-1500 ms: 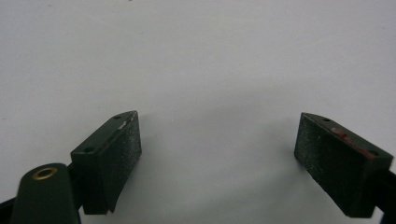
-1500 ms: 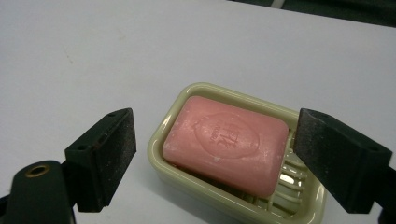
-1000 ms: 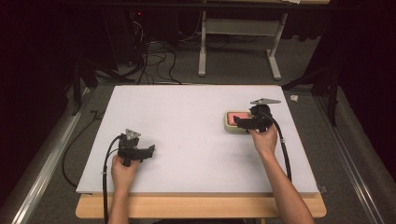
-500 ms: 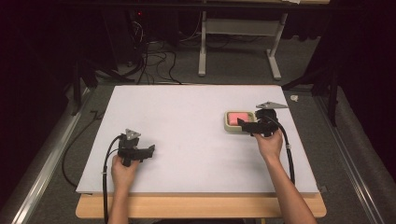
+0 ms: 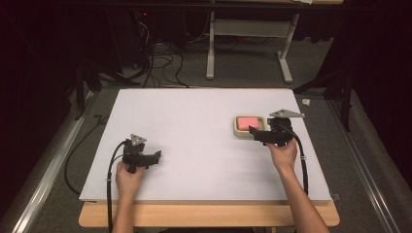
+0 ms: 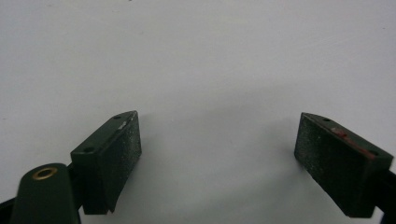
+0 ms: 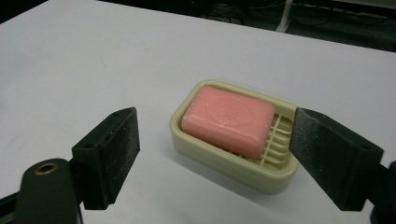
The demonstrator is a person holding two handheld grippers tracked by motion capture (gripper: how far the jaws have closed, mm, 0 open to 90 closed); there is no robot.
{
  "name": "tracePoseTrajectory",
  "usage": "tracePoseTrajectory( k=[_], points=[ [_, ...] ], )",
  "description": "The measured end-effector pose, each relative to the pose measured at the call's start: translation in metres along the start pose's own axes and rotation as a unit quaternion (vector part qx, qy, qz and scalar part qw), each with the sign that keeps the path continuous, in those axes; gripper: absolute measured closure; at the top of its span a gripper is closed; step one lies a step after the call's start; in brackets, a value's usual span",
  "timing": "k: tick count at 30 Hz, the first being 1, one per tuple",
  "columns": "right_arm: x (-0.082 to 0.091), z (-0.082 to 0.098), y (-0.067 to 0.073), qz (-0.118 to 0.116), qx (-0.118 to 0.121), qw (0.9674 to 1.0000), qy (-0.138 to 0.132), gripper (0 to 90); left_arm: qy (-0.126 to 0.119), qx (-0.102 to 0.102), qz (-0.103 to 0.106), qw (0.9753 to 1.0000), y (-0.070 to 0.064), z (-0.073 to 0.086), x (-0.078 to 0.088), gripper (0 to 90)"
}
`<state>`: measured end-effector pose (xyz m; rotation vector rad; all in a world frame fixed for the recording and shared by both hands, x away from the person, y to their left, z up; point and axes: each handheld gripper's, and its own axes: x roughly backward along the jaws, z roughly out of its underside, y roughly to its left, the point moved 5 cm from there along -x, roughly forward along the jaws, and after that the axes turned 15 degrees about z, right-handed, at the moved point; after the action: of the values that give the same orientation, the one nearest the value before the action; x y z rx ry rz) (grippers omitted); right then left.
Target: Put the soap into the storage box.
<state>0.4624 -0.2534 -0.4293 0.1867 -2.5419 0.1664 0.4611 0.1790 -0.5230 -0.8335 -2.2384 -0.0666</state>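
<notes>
the white table (image 5: 194, 121) takes up most of the high view, a flat pale board resting on a wooden bench edge (image 5: 209, 214), with dark floor, cables and a grey stand behind it. on its right half, well toward the far side, sits a cream soap dish (image 7: 233, 163) with a ribbed floor. a pink bar of soap (image 7: 229, 119) lies inside the dish, pushed toward one end so that the ribs show bare at the other end.

the right gripper (image 7: 215, 154) is held just beside the dish on the person's side, its jaws spread wide apart with nothing between the pads; in the right gripper view the dish lies ahead of and between the two jaws, apart from both. in the high view the right hand (image 5: 282, 154) holds that gripper at the near right edge of the dish.

the left gripper (image 6: 217, 154) rests low over bare table at the near left, well apart from the dish, its jaws also spread wide and holding nothing. the left hand (image 5: 128, 178) grips it from below.
</notes>
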Motion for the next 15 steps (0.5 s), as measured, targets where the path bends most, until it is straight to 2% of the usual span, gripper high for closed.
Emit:
tracePoseTrajectory(
  k=[15],
  points=[
    [0.014, 0.007, 0.000, -0.006, -0.008, 0.9998, -0.016, 17.1, 0.000, 0.000, 0.000, 1.0000, 0.000, 0.000, 0.000, 15.1]
  ],
)
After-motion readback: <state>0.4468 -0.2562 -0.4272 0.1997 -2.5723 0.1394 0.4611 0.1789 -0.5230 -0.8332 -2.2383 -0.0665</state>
